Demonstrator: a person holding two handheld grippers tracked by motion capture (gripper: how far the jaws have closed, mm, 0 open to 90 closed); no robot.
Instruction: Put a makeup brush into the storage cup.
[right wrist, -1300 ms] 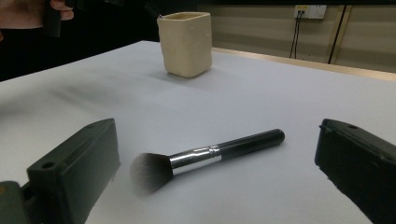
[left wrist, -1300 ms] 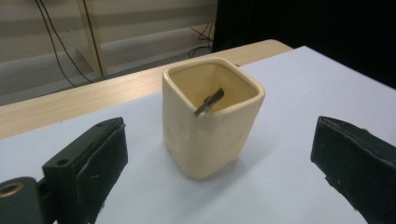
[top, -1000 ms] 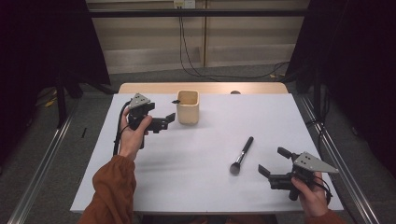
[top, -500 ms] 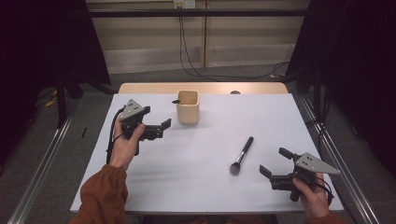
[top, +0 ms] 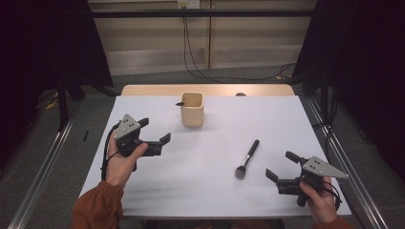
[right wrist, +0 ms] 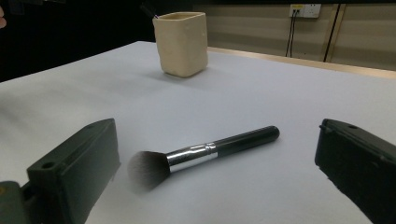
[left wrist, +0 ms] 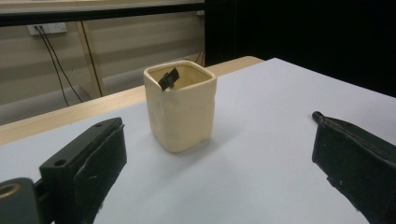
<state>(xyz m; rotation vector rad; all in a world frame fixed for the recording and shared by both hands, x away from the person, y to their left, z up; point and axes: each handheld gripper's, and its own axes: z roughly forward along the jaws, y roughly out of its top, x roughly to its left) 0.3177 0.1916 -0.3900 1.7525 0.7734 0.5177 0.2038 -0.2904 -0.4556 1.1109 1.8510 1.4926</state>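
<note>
White table (top: 210,191) carried a cream cup (top: 192,109) near its far edge. Well in front of the cup and to its right lay a brush (top: 247,158), flat. Just beside the brush, the right gripper (top: 282,170) was spread wide, grasping nothing. Left of the cup, the left gripper (top: 155,132) was likewise released.

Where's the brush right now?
The brush lies flat on the table's right half in the high view, just ahead of the open right gripper, nearer than the cup.
</note>
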